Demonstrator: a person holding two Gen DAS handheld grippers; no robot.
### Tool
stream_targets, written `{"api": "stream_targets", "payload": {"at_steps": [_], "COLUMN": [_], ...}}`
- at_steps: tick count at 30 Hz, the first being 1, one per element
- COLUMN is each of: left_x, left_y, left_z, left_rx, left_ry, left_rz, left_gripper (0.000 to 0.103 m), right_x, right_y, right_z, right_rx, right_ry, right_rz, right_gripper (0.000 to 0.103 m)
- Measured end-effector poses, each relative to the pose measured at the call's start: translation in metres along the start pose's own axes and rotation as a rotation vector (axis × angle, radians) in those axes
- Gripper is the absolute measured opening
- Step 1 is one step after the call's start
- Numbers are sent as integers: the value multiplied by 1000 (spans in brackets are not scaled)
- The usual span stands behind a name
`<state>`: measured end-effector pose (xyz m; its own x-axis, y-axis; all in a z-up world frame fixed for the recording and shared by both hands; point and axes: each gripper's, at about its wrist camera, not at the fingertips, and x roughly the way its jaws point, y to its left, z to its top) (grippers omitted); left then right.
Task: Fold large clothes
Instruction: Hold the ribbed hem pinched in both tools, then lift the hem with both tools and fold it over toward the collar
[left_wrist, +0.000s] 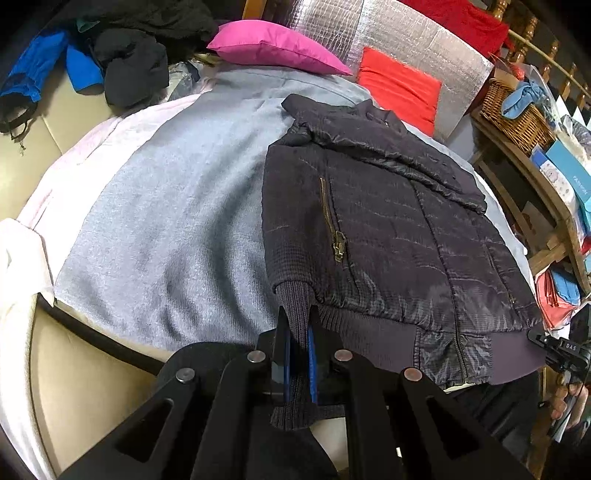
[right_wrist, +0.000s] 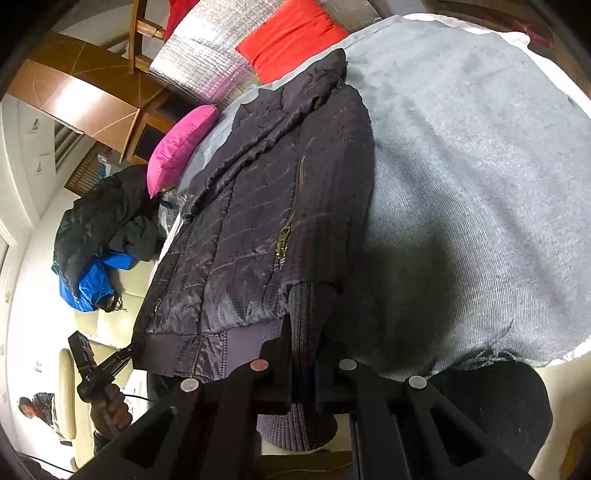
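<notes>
A dark quilted jacket (left_wrist: 388, 221) lies flat on a grey blanket (left_wrist: 177, 221), front up, with a brass pocket zip (left_wrist: 330, 218). My left gripper (left_wrist: 297, 314) is shut on a ribbed knit cuff (left_wrist: 291, 295) at the jacket's lower left corner, and the knit runs down between the blue pads. In the right wrist view the jacket (right_wrist: 258, 221) lies left of centre. My right gripper (right_wrist: 304, 332) is shut on ribbed knit (right_wrist: 301, 306) at its lower right corner. The other gripper (right_wrist: 122, 354), held by a hand (right_wrist: 114, 406), touches the hem's far corner.
A pink pillow (left_wrist: 273, 44), a red cushion (left_wrist: 402, 85) and a silver foil mat (left_wrist: 406, 33) lie beyond the jacket. Black and blue clothes (left_wrist: 110, 59) are piled at the far left. A wicker basket (left_wrist: 513, 114) and boxes fill wooden shelves on the right. A person (right_wrist: 37, 406) sits nearby.
</notes>
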<state>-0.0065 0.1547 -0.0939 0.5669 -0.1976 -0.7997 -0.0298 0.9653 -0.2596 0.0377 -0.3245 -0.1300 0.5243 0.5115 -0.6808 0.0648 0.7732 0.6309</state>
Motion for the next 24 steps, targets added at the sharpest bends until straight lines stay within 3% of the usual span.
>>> {"api": "stream_targets", "payload": {"at_steps": [18, 24], "left_x": [-9, -21], "left_y": [6, 5], "left_z": [13, 25], "left_rx": [-28, -34], "left_ry": [-10, -55], "left_rz": [-54, -89], "left_gripper": [8, 8], "right_x": [-10, -19], "right_y": [-6, -1], "right_z": [14, 22], "right_rx": [-2, -5], "right_ry": [-3, -21], "right_rz": [48, 98], "right_gripper": [8, 8]}}
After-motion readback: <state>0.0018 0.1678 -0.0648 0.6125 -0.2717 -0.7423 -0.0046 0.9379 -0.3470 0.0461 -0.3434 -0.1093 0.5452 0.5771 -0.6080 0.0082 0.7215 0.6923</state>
